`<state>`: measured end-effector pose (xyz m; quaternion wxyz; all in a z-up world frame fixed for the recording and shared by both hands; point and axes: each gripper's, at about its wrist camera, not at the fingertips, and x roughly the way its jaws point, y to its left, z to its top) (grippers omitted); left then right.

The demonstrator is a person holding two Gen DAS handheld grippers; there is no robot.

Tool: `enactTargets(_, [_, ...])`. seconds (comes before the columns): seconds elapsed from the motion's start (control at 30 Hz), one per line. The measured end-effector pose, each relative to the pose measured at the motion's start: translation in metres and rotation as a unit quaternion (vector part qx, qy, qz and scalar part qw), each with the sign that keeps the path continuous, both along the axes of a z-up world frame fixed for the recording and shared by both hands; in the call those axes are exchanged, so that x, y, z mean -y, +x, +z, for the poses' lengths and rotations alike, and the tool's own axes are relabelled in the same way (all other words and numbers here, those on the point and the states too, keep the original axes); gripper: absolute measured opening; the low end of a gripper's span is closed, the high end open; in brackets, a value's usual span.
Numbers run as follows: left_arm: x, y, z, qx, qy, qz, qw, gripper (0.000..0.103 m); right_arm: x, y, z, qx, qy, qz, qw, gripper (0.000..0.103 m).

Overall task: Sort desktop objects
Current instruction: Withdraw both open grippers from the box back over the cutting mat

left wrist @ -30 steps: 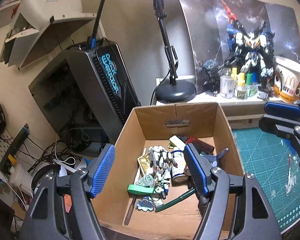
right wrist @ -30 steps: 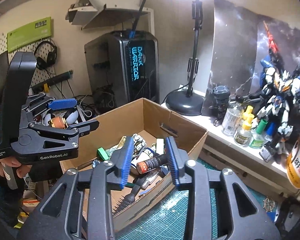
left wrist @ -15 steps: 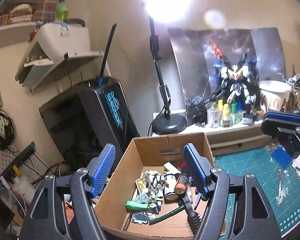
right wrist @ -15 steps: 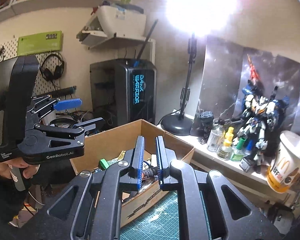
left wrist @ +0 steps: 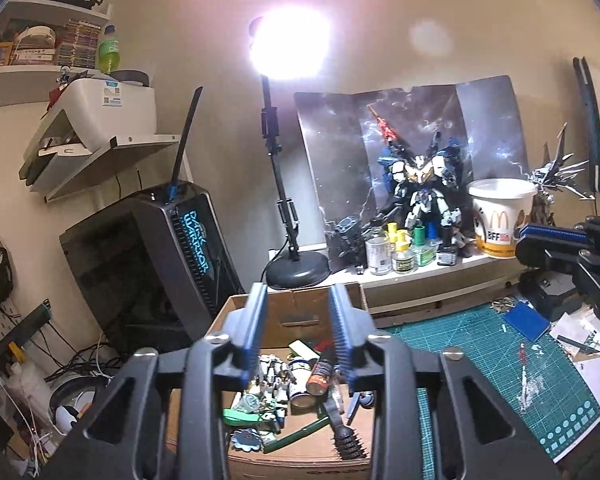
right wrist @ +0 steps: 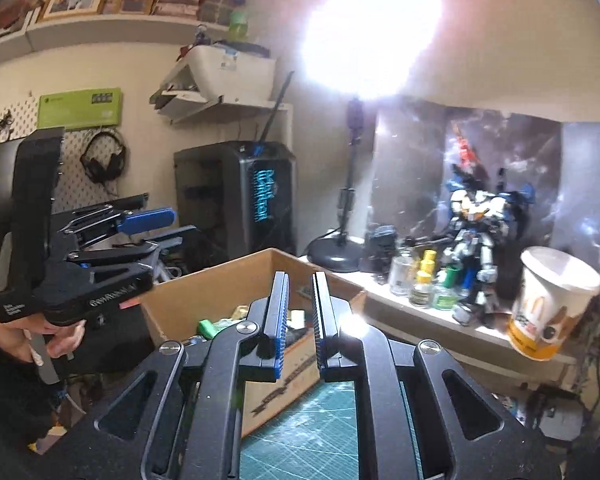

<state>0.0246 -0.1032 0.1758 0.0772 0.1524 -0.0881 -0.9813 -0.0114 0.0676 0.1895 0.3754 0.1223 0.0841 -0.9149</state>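
Cluttered hobby desk under a glaring desk lamp (left wrist: pixel 288 48), with a green cutting mat (left wrist: pixel 480 356) at the right and a raised white ledge behind it. At the mat's left edge sits an open cardboard box (left wrist: pixel 292 312), the container for the sorted objects. Inside it, seen from the left wrist view, lies a heap: a small can with a rust-coloured end (left wrist: pixel 320 372) lying on its side, its long axis running from the near left toward the far right; a white jar (left wrist: pixel 300 376) just beside it; a black brush (left wrist: pixel 342 428) lying lengthwise with its bristled head toward the camera; a dark green pen (left wrist: pixel 296 434) slanting across the box floor; a green clip (left wrist: pixel 240 416); and pale model parts (left wrist: pixel 274 368) in the middle. On the ledge stand small bottles (left wrist: pixel 396 252), a robot model (left wrist: pixel 420 196) and a paper fast-food bucket (left wrist: pixel 500 216).

The left gripper (left wrist: pixel 298 336) hangs over the box with its blue-padded fingers apart and nothing between them. The right gripper (right wrist: pixel 300 320) is raised above the box's near corner, fingers drawn close with only a narrow gap, holding nothing. A person's hand (right wrist: pixel 40 336) holds the left gripper's handle
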Motion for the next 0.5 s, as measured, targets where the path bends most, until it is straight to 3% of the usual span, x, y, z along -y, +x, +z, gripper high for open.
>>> enactTargets(0.17, [-0.006, 0.006, -0.009, -0.006, 0.018, -0.007, 0.9998, 0.018, -0.023, 0.010, -0.007, -0.025, -0.001, -0.042, 0.999, 0.011])
enactTargets(0.23, [-0.007, 0.008, -0.017, 0.001, 0.030, -0.013, 0.9995, 0.010, -0.035, 0.018, -0.012, -0.033, 0.001, -0.059, 0.998, 0.011])
enactTargets(0.3, [-0.008, 0.009, -0.025, 0.010, 0.042, -0.021, 0.9988, 0.010, -0.046, 0.027, -0.017, -0.040, 0.003, -0.075, 0.996, 0.012])
enactTargets(0.5, [-0.010, 0.018, -0.048, 0.027, 0.067, -0.059, 0.9957, 0.010, -0.085, 0.053, -0.032, -0.056, 0.012, -0.134, 0.989, 0.025])
